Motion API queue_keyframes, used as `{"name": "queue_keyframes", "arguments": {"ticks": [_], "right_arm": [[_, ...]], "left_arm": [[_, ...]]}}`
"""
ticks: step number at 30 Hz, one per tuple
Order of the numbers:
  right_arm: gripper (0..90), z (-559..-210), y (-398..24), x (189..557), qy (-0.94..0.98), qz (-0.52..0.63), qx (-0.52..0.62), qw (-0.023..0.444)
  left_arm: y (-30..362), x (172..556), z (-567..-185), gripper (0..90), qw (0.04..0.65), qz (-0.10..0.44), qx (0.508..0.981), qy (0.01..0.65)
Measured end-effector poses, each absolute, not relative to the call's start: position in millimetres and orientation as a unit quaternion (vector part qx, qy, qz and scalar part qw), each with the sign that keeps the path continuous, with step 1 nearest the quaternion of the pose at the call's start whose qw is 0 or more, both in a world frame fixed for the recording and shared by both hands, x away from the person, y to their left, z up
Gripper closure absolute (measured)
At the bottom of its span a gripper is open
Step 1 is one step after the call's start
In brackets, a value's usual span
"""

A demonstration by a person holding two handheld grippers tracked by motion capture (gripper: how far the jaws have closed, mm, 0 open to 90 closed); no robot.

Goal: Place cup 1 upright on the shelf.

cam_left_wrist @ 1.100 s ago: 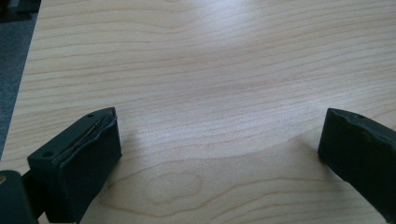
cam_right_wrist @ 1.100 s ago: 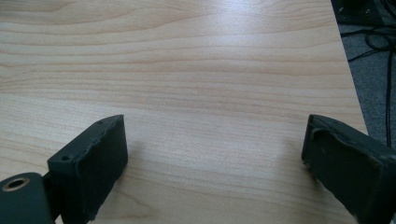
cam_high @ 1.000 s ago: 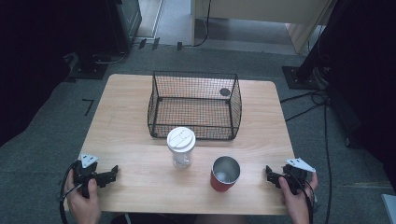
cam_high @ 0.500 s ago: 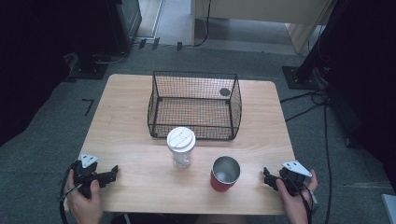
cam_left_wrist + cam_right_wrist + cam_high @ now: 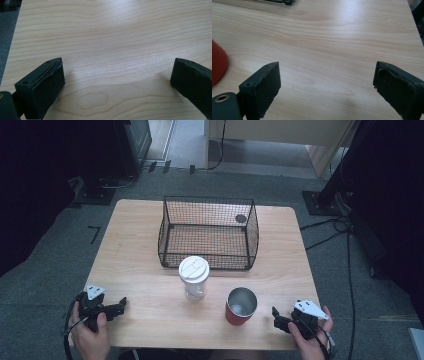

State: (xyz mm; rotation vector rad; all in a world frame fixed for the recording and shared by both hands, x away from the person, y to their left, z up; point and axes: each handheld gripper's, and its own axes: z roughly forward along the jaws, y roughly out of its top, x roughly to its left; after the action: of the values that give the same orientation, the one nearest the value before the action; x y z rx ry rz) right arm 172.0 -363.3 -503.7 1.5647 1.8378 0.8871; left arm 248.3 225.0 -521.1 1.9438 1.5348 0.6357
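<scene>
Gaping wide over bare table (image 5: 150,290), both the left tool (image 5: 121,305) and right tool (image 5: 274,316) hold nothing.

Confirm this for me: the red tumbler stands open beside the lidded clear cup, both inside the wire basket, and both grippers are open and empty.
One thing is wrong: the red tumbler and the lidded clear cup stand on the table in front of the wire basket, not inside it, as the high view shows. The rest holds: left gripper and right gripper are open and empty.
</scene>
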Motion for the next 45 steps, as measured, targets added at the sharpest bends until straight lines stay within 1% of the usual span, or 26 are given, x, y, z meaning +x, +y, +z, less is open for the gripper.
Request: {"name": "queue_keyframes", "arguments": {"ticks": [11, 15, 19, 32, 45], "right_arm": [[7.6, -502.1, -339.8, 166.7, 0.708, 0.345, 0.554, 0.269], [7.6, -501.9, -335.8, 165.9, 0.715, 0.347, 0.545, 0.267], [7.6, -502.7, -330.6, 164.5, 0.726, 0.356, 0.532, 0.252], [7.6, -502.1, -314.5, 158.4, 0.751, 0.375, 0.492, 0.231], [7.1, -502.7, -298.2, 156.5, 0.768, 0.386, 0.462, 0.218]], "left_arm": [[225.1, 248.3, -521.0, 0.0, 0.288, 0.238, 0.729, 0.574], [225.1, 248.3, -521.0, 0.0, 0.288, 0.238, 0.729, 0.574], [225.1, 248.3, -521.0, 0.0, 0.288, 0.238, 0.729, 0.574], [225.1, 248.3, -521.1, 0.0, 0.288, 0.238, 0.728, 0.574], [225.1, 248.3, -521.1, 0.0, 0.288, 0.238, 0.728, 0.574]]}}
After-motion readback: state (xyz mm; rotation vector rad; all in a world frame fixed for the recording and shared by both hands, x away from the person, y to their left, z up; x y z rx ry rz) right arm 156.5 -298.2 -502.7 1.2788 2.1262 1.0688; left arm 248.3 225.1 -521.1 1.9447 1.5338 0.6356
